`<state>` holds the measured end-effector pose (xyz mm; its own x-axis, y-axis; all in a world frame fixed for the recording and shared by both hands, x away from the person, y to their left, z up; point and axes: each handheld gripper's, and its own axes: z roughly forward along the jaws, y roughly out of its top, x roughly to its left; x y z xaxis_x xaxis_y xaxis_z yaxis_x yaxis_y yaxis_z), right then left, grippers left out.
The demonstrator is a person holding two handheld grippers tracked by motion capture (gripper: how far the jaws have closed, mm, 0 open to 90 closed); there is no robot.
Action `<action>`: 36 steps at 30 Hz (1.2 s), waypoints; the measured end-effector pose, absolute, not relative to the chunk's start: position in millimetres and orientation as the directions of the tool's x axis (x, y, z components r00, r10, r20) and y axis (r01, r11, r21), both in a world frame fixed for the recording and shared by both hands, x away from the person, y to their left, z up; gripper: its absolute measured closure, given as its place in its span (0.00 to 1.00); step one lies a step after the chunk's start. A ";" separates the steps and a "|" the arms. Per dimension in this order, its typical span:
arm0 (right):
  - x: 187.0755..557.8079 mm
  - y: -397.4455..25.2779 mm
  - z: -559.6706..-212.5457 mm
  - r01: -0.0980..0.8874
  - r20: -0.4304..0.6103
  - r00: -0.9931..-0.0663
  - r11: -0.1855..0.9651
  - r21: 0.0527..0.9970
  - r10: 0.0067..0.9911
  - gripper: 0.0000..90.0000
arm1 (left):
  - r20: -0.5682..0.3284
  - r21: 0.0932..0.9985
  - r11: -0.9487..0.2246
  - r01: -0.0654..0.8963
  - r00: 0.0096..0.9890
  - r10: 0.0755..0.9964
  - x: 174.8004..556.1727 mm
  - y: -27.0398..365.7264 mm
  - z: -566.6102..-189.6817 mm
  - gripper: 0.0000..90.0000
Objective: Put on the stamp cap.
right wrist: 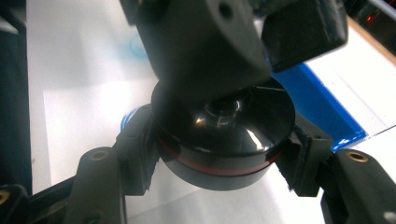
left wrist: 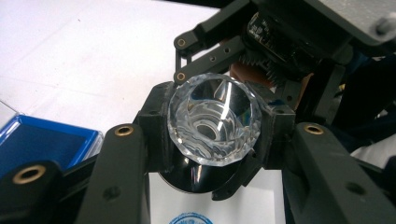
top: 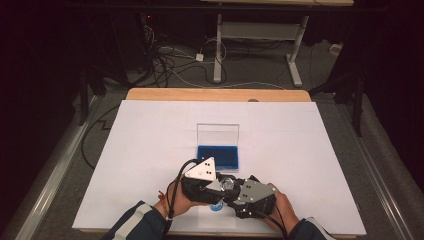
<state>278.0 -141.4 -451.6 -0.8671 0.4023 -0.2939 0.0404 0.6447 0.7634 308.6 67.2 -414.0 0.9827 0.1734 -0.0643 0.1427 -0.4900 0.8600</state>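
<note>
Clear faceted knob point(left wrist: 212, 119) opens toward left gripper's point(top: 218, 182) camera; black base point(right wrist: 224, 135) behind.

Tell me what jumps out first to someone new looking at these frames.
The faceted clear knob glinting between the left gripper's jaws, near the table's front edge. Right beneath it, the right gripper clamps a glossy black disc with a red band. Behind both, mid-table on the white sheet, an open clear case with a bright blue lining.

Ahead of you, a blue-lined case point(top: 217, 156) with its clear lid upright sits mid-desk point(top: 140, 145). Near your edge, a round blue stamp mark point(top: 216, 206) on paper. Beyond the desk, cables point(top: 170, 60) on the floor.
</note>
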 end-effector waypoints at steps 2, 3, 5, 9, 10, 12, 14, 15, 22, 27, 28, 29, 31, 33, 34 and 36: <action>281.1 -141.5 -451.0 0.056 -0.253 -0.889 0.638 0.768 0.382 0.42 | -0.063 0.863 -0.485 0.142 0.982 0.177 307.5 67.0 -414.2 0.60; 281.2 -142.1 -451.3 0.051 -0.255 -0.888 0.633 0.773 0.382 0.42 | -0.059 0.863 -0.485 0.140 0.982 0.179 307.2 66.6 -413.9 0.60; 281.7 -142.5 -452.4 0.056 -0.245 -0.890 0.626 0.778 0.385 0.42 | -0.055 0.862 -0.487 0.139 0.982 0.183 306.9 66.1 -413.8 0.60; 282.9 -142.8 -453.2 0.061 -0.235 -0.892 0.617 0.785 0.387 0.41 | -0.060 0.865 -0.481 0.144 0.981 0.185 306.9 66.8 -413.7 0.60; 283.0 -142.8 -453.5 0.061 -0.237 -0.889 0.613 0.787 0.392 0.41 | -0.056 0.865 -0.481 0.140 0.981 0.185 306.7 66.9 -413.4 0.60; 283.6 -143.3 -453.8 0.063 -0.233 -0.889 0.609 0.791 0.394 0.41 | -0.059 0.867 -0.477 0.142 0.981 0.185 306.6 67.2 -413.4 0.60; 284.6 -143.3 -454.3 0.071 -0.231 -0.884 0.605 0.793 0.406 0.38 | -0.063 0.870 -0.472 0.143 0.981 0.181 306.6 67.3 -413.4 0.60; 285.3 -143.8 -454.5 0.075 -0.225 -0.886 0.603 0.794 0.407 0.38 | -0.061 0.870 -0.473 0.142 0.982 0.181 306.3 67.1 -413.3 0.60; 286.4 -144.5 -454.6 0.083 -0.216 -0.881 0.588 0.805 0.420 0.29 | -0.068 0.877 -0.458 0.145 0.981 0.181 306.9 69.4 -411.3 0.60; 287.7 -143.8 -455.9 0.101 -0.198 -0.887 0.593 0.799 0.417 0.25 | -0.065 0.880 -0.452 0.147 0.979 0.192 307.7 72.2 -409.3 0.60; 287.6 -143.6 -456.0 0.100 -0.194 -0.889 0.592 0.800 0.414 0.24 | -0.064 0.880 -0.452 0.147 0.979 0.194 307.8 72.5 -409.0 0.60; 287.6 -143.5 -456.0 0.102 -0.191 -0.890 0.590 0.801 0.413 0.24 | -0.064 0.880 -0.452 0.147 0.979 0.193 308.0 73.0 -408.6 0.60; 287.5 -143.5 -455.8 0.100 -0.191 -0.892 0.590 0.801 0.410 0.24 | -0.057 0.880 -0.454 0.143 0.979 0.197 307.8 73.3 -408.1 0.60; 287.5 -144.1 -455.5 0.098 -0.188 -0.895 0.590 0.801 0.404 0.23 | -0.053 0.878 -0.457 0.141 0.978 0.199 308.2 74.2 -407.8 0.60; 287.3 -144.5 -455.3 0.099 -0.188 -0.895 0.590 0.801 0.405 0.23 | -0.054 0.878 -0.456 0.142 0.978 0.201 308.5 74.8 -407.6 0.60; 287.7 -145.9 -455.1 0.105 -0.183 -0.893 0.586 0.804 0.411 0.21 | -0.052 0.879 -0.455 0.144 0.977 0.207 309.6 76.9 -406.8 0.60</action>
